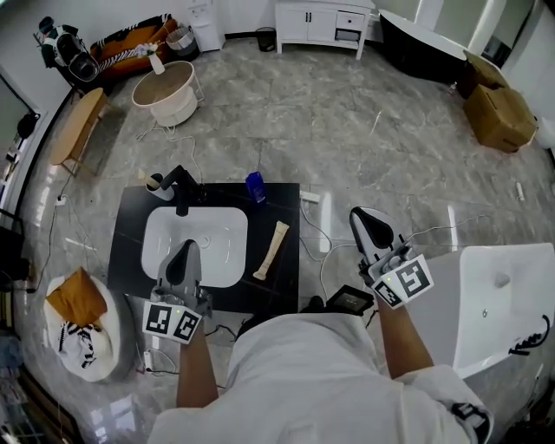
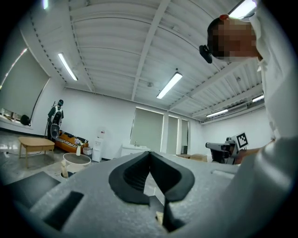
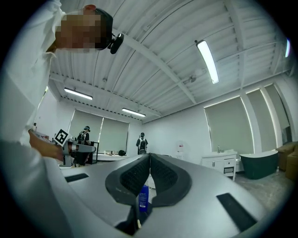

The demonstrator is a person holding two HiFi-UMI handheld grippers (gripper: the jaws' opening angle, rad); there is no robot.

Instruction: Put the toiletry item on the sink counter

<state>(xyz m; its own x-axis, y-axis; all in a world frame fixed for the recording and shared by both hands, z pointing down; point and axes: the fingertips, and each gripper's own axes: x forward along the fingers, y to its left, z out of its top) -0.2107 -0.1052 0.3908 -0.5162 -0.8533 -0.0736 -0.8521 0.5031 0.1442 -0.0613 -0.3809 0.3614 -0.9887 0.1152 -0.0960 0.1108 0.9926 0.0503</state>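
A beige toiletry tube point(image 1: 271, 250) lies on the black sink counter point(image 1: 279, 201), just right of the white basin point(image 1: 196, 245). A blue bottle point(image 1: 255, 186) stands at the counter's back edge, and a black faucet point(image 1: 179, 187) stands behind the basin. My left gripper point(image 1: 184, 249) hovers over the basin's front, its jaws shut and empty; in the left gripper view the left gripper point(image 2: 150, 154) shows its pads touching. My right gripper point(image 1: 363, 217) is held right of the counter over the floor, also shut and empty. Below the closed right gripper point(image 3: 150, 156), the blue bottle point(image 3: 143, 197) shows through the gap.
A round white tub point(image 1: 165, 92) and a wooden bench point(image 1: 75, 127) stand at the back left. A white cabinet point(image 1: 323, 22), a dark bathtub point(image 1: 425, 40) and a cardboard box point(image 1: 499, 114) line the back. A white bathtub point(image 1: 503, 299) is at my right. Cables cross the floor.
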